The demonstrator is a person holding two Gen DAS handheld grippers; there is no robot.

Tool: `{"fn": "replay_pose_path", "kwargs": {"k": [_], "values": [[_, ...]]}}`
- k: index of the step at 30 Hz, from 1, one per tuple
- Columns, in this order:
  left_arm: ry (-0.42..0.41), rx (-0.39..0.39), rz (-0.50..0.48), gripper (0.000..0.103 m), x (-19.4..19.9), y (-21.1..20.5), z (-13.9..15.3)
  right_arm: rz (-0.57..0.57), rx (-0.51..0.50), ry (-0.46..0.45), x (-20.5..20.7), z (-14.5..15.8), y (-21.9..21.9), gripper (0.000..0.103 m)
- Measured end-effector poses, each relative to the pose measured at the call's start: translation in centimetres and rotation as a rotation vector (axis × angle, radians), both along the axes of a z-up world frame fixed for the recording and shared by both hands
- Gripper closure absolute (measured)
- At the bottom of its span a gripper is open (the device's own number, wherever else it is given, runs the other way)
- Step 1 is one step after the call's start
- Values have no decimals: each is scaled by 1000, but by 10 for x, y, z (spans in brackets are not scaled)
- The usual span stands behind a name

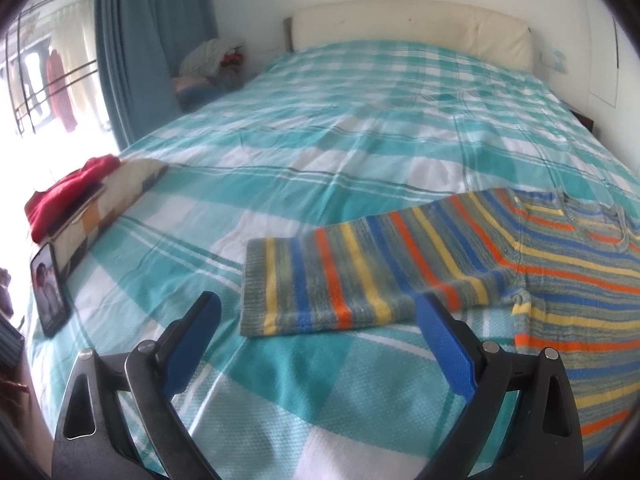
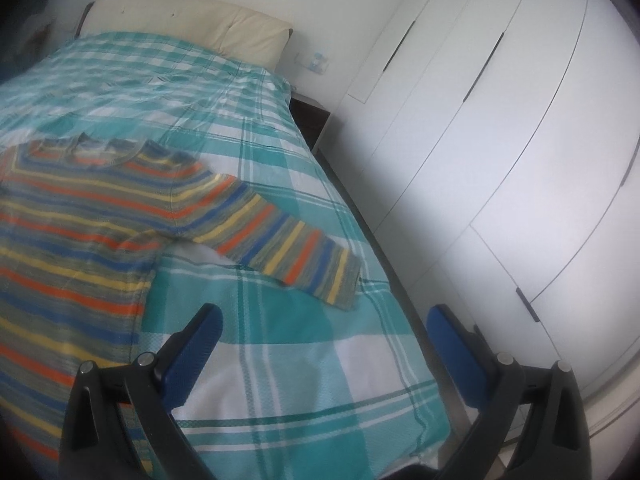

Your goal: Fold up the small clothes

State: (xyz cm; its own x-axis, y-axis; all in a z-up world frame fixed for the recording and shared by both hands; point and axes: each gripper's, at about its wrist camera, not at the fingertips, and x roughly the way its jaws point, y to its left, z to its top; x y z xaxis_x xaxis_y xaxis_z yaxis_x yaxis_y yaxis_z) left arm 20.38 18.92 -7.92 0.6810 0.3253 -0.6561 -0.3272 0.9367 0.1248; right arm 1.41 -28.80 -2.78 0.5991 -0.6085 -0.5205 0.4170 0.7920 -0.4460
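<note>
A small knitted sweater with orange, yellow, blue and grey stripes lies flat on the teal checked bedspread. Its left sleeve stretches out toward the left wrist camera. My left gripper hovers open just short of that sleeve's cuff, holding nothing. In the right wrist view the sweater's body fills the left side and its right sleeve points toward the bed's edge. My right gripper is open and empty, a little before that cuff.
A red garment on a folded patterned pile and a phone lie at the bed's left edge. A cream headboard stands at the far end. White wardrobe doors and a dark nightstand flank the right side.
</note>
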Motion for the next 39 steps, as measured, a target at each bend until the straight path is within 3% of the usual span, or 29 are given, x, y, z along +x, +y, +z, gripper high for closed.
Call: {"fn": "replay_pose_path", "kwargs": {"k": [39], "values": [[7,-6,4,4,-1,4,0,-1,-1,17,1,-1,-4,2]]}}
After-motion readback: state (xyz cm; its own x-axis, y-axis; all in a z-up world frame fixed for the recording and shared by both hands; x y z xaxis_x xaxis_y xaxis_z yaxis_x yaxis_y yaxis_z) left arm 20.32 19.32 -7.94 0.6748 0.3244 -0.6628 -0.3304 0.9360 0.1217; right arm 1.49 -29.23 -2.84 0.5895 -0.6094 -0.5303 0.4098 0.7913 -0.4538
